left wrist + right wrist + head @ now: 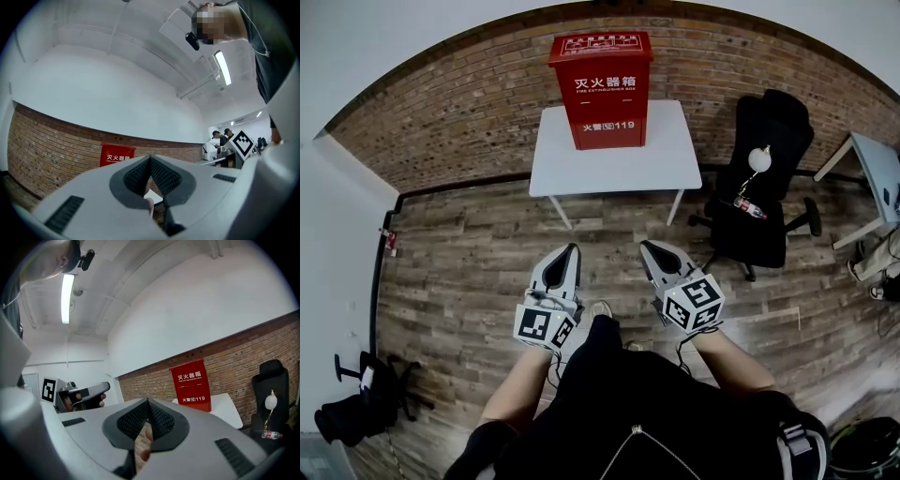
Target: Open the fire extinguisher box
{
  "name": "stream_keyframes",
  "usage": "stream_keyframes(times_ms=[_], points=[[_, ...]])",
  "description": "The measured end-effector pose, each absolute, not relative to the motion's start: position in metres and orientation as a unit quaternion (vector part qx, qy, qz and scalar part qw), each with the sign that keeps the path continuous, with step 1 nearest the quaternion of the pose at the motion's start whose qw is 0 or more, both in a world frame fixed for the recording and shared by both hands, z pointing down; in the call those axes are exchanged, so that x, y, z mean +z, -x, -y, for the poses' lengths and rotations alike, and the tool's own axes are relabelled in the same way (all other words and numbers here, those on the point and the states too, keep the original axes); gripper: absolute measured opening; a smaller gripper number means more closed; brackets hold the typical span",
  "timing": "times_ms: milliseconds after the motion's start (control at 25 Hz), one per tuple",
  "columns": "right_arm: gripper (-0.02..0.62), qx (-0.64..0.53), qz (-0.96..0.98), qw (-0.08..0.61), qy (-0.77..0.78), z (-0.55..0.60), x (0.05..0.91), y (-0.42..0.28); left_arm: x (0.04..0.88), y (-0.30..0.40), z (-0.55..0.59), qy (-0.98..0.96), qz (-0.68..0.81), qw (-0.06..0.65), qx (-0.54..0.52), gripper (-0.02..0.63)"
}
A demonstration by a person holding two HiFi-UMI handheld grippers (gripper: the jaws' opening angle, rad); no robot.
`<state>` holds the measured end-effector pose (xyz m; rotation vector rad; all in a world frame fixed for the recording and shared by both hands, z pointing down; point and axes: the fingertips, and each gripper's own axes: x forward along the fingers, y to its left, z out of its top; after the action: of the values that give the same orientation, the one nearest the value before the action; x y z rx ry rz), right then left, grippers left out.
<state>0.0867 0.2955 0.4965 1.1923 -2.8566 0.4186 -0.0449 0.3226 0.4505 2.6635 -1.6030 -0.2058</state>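
A red fire extinguisher box point(600, 90) with white lettering stands upright on a small white table point(675, 159) against the brick wall, its lid down. It also shows in the left gripper view as the red box point(116, 154) and in the right gripper view as the red box point(191, 385). Both grippers are held low in front of me, well short of the table. My left gripper point(571, 251) is shut with nothing in it, and my right gripper point(647, 247) is shut and empty too.
A black office chair point(761, 178) with a bottle on its seat stands right of the table. A white desk corner point(877, 173) is at the far right. Dark bags lie on the wooden floor at lower left point(356, 408). People stand in the background point(220, 137).
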Motion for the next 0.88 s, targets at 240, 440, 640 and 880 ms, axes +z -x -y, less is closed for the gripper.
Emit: stream_keyframes(times_ms=[240,440,640,880], points=[[0.018,0.138,0.908,0.014,-0.395,-0.262,0.499,-0.080,0.459,0.059,-0.288,-0.854,0.515,0.024,-0.073,0.051],[0.018,0.138,0.902,0.018,-0.409,-0.222,0.498,-0.076,0.458,0.067,-0.249,-0.857,0.508,0.028,-0.078,0.051],[0.018,0.136,0.898,0.015,-0.417,-0.185,0.491,-0.063,0.455,0.083,-0.212,-0.858,0.507,0.029,-0.079,0.051],[0.018,0.137,0.895,0.018,-0.425,-0.142,0.487,-0.039,0.454,0.111,-0.166,-0.859,0.505,0.034,-0.079,0.051]])
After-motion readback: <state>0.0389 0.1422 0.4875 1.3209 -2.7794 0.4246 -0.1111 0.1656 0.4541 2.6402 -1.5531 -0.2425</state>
